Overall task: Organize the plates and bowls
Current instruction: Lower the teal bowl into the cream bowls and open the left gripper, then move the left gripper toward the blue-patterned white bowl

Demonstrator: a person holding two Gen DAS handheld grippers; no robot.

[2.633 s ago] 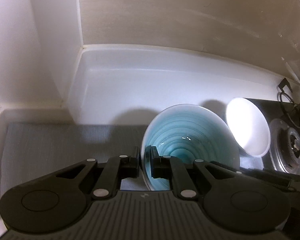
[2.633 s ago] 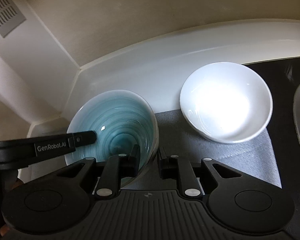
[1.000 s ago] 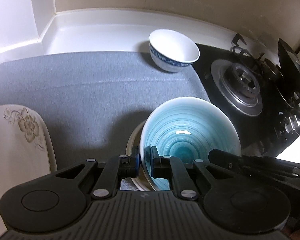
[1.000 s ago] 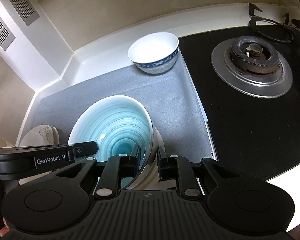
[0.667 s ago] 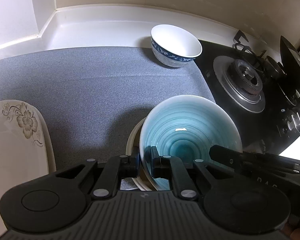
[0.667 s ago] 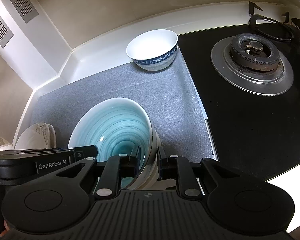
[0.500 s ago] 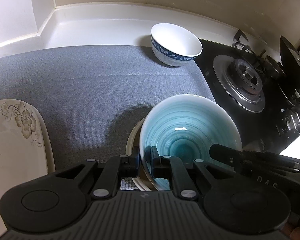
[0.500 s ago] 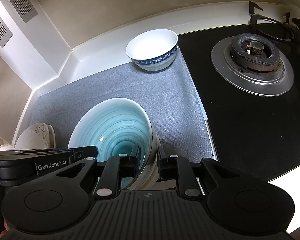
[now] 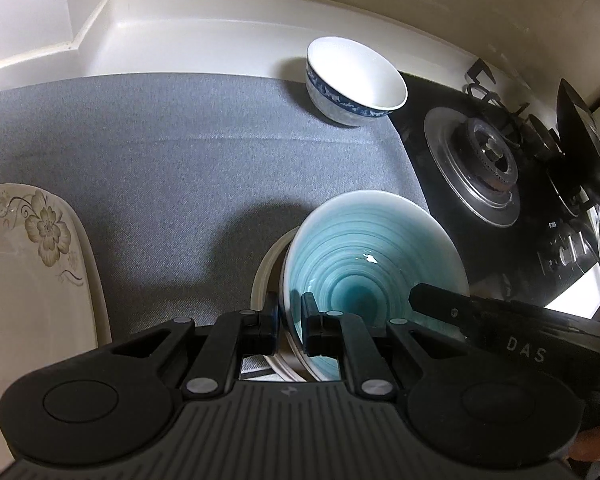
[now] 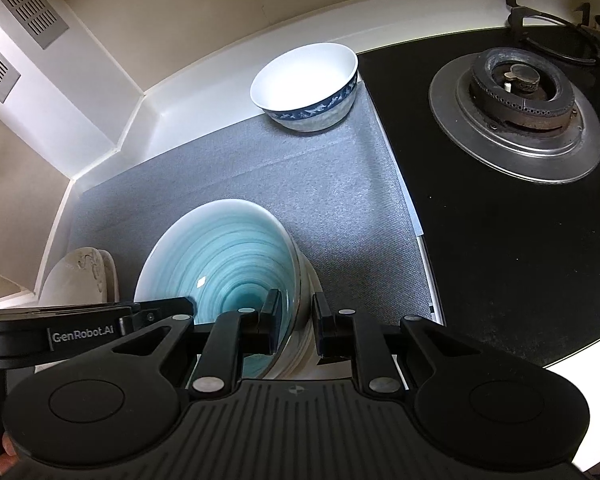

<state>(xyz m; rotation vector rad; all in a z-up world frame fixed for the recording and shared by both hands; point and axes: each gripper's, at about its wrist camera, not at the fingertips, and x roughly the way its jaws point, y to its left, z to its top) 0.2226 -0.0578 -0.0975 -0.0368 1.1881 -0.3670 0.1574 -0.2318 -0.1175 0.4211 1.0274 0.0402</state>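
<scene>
A turquoise ringed bowl (image 9: 374,264) sits on a white plate (image 9: 266,276) at the front of the grey mat (image 9: 160,160). My left gripper (image 9: 288,320) is shut on the bowl's left rim. In the right wrist view my right gripper (image 10: 294,320) grips the right rim of the same bowl (image 10: 220,256), jaws slightly apart around it. A white bowl with a blue band (image 9: 354,80) stands at the mat's far right corner; it also shows in the right wrist view (image 10: 306,86). A floral cream plate (image 9: 32,264) lies at the left.
A black gas hob (image 10: 500,184) with a steel burner (image 10: 516,120) lies right of the mat. A pan lid (image 9: 584,148) stands at the far right. White walls (image 9: 204,12) enclose the counter's back and left corner.
Both grippers carried the turquoise bowl from the back corner to the front and set it on the white plate. Over the last half second it has barely moved.
</scene>
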